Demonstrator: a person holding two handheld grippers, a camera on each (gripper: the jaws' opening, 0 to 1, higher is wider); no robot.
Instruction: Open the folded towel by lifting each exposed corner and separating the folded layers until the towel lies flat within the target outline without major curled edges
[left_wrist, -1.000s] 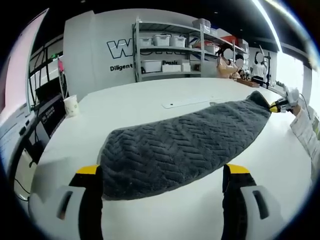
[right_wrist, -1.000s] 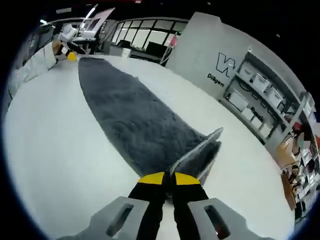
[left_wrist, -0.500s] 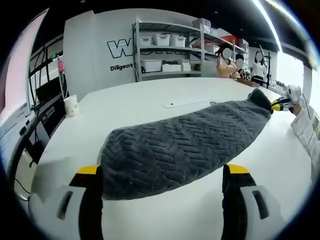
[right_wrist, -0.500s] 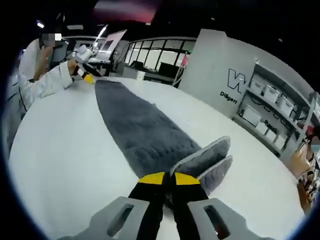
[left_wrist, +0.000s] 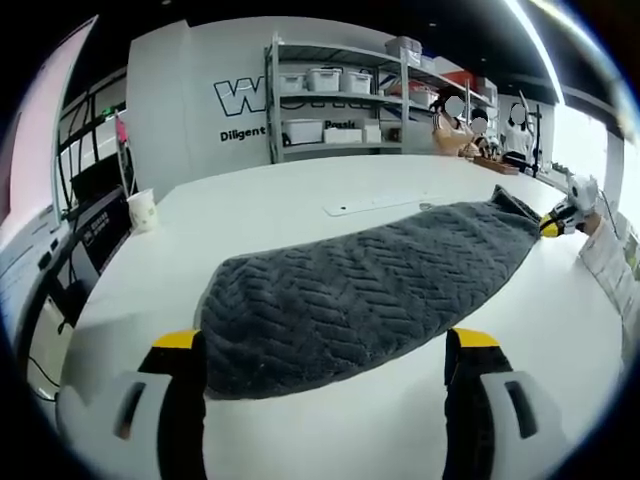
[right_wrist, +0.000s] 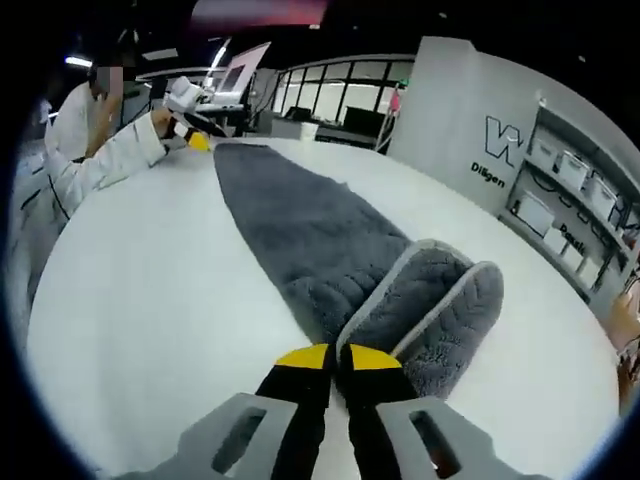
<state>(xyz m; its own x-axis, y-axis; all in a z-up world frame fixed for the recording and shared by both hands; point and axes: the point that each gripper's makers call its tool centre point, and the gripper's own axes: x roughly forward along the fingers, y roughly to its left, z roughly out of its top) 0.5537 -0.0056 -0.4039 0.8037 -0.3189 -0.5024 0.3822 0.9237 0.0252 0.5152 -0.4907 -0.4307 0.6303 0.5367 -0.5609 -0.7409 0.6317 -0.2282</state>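
Grey towel (left_wrist: 365, 295) lies on the white table (left_wrist: 280, 205) between the left gripper's (left_wrist: 325, 375) wide-open fingers; right gripper (right_wrist: 337, 362) fingers pinch its lifted corner.

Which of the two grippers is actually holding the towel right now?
The right gripper: its yellow-tipped jaws are shut on a lifted corner of the grey towel. The left gripper has its jaws wide apart at the towel's other end, gripping nothing.

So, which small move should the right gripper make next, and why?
Probably carry the pinched corner further over, away from the fold. The right gripper is shut on the towel corner, whose top layer is lifted and curled back while the rest lies folded on the table.
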